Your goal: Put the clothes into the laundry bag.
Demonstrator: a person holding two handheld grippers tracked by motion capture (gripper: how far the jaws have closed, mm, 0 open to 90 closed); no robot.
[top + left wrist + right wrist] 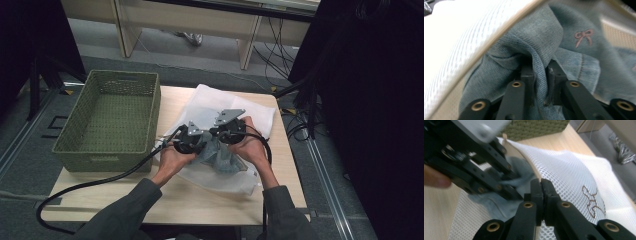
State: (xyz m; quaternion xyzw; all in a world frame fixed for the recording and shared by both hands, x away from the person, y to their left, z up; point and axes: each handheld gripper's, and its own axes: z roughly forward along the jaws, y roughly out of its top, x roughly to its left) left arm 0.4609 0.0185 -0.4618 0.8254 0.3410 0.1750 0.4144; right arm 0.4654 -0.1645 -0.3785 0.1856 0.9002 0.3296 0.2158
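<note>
While the denim garment (536, 50) lies bunched at the mouth of the white mesh bag (574, 170), a fold of its blue cloth stands pinched between the jaws of the left gripper (540, 75), which press on it from both sides. A small pink bow (583, 37) is stitched on the denim just beyond that fold. Beside it, the right gripper (541, 187) is clamped on the bag's cream-edged rim, jaws tight together with the thin mesh between them. In the high view both grippers sit close together over the bag, the garment (220, 155) partly inside it and showing below them. Bag and garment rest on the wooden table (200, 200), and a green woven basket (107, 120) stands just left of the bag.
</note>
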